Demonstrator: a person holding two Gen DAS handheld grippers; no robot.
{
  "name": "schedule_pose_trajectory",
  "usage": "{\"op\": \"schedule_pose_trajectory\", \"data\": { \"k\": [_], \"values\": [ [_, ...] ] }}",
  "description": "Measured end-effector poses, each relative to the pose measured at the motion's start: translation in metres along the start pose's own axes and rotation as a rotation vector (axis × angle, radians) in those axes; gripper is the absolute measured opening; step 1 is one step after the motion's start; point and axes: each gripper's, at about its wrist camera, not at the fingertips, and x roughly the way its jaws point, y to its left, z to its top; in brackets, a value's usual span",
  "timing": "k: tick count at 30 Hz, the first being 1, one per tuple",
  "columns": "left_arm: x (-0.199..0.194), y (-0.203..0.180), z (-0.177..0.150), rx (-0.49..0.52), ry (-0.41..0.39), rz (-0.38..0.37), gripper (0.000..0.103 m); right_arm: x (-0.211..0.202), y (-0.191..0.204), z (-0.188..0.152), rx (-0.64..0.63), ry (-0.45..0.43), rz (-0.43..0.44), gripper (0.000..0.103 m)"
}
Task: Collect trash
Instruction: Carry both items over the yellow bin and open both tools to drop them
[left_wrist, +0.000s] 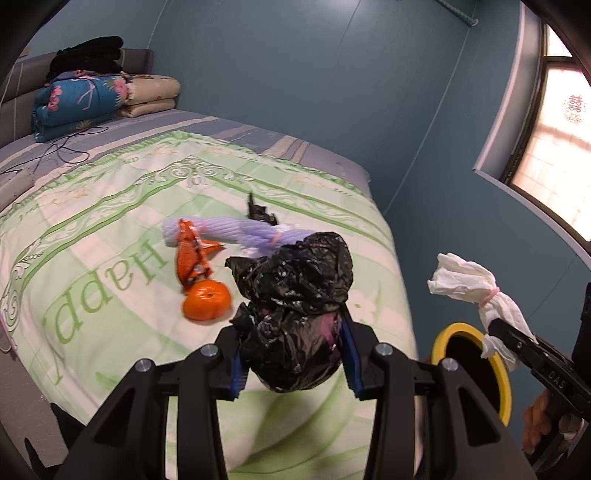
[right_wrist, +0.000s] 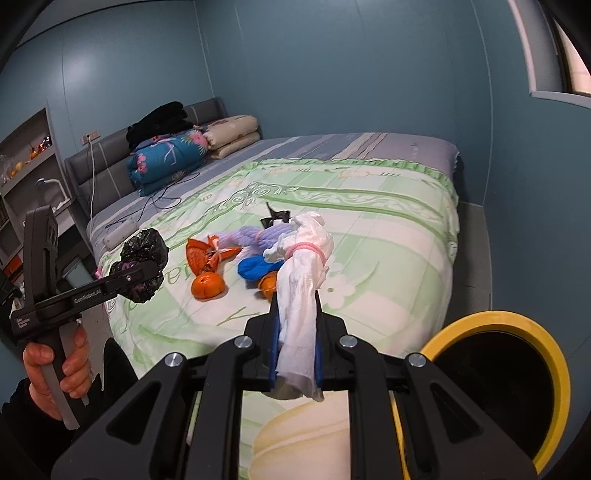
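Observation:
My left gripper (left_wrist: 291, 332) is shut on a crumpled black plastic bag (left_wrist: 295, 295), held above the bed's near edge. From the right wrist view the same gripper (right_wrist: 146, 275) and black bag (right_wrist: 144, 247) show at left, in a person's hand. My right gripper (right_wrist: 297, 314) is shut on a white tissue bundle (right_wrist: 301, 280) tied with a pink band; the left wrist view has this bundle (left_wrist: 476, 284) hanging above a yellow-rimmed bin (left_wrist: 443, 332). The bin (right_wrist: 517, 319) stands beside the bed. On the quilt lie a mandarin (left_wrist: 207, 299), an orange wrapper (left_wrist: 192, 258) and a purple foam net (left_wrist: 229, 232).
A blue item (right_wrist: 255, 267), a second mandarin (right_wrist: 269, 284) and a small black scrap (right_wrist: 275, 214) also lie on the green quilt (right_wrist: 369, 229). Folded quilts (right_wrist: 166, 162) and a cable sit by the headboard. A shelf (right_wrist: 26, 155) stands at left, blue walls behind.

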Motion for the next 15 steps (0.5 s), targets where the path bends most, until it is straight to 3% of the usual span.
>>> {"op": "schedule_pose_trajectory", "data": {
  "k": [15],
  "values": [
    [0.009,-0.076,-0.002,0.133,0.031,-0.121,0.038,-0.042,-0.051,-0.001,0.081,-0.065,-0.119,0.013]
  ]
}}
